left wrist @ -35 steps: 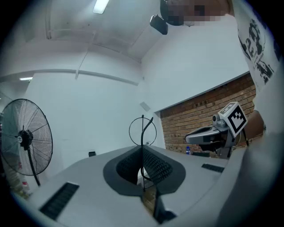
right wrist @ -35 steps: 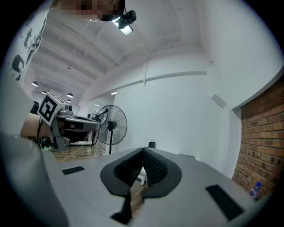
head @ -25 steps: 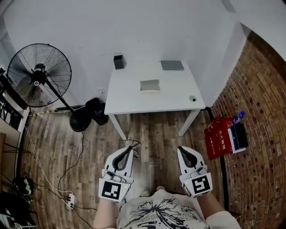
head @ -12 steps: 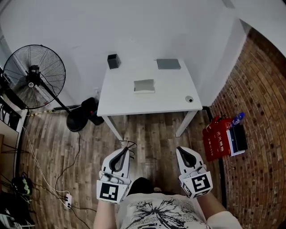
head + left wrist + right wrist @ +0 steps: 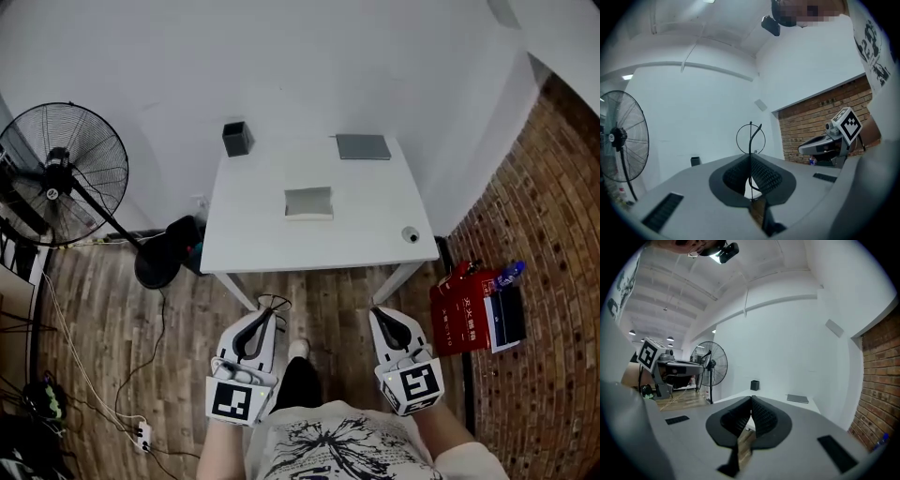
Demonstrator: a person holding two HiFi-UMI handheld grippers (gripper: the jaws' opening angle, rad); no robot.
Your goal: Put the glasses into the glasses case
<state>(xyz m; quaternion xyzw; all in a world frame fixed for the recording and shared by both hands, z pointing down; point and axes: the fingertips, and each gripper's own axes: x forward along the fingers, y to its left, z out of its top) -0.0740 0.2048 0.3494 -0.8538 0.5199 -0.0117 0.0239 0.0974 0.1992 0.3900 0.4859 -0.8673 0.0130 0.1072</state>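
Thin wire-framed glasses (image 5: 274, 303) stick out from the tip of my left gripper (image 5: 266, 317), which is shut on them; in the left gripper view one round lens rim (image 5: 751, 138) stands above the closed jaws. My right gripper (image 5: 379, 315) is shut with nothing in it, its pads pressed together in the right gripper view (image 5: 751, 400). Both grippers hang over the wooden floor, short of the white table (image 5: 375, 220). The open glasses case (image 5: 309, 202) lies at the table's middle, well ahead of both grippers.
On the table stand a black cup (image 5: 237, 139) at the back left, a flat grey pad (image 5: 363, 146) at the back right and a small round object (image 5: 410, 234) near the front right corner. A standing fan (image 5: 56, 173) is left, red bags (image 5: 464, 305) right.
The table has drifted slightly nearer and shifted in the head view as the person steps forward. Both grippers keep their pose, the left one still holding the glasses.
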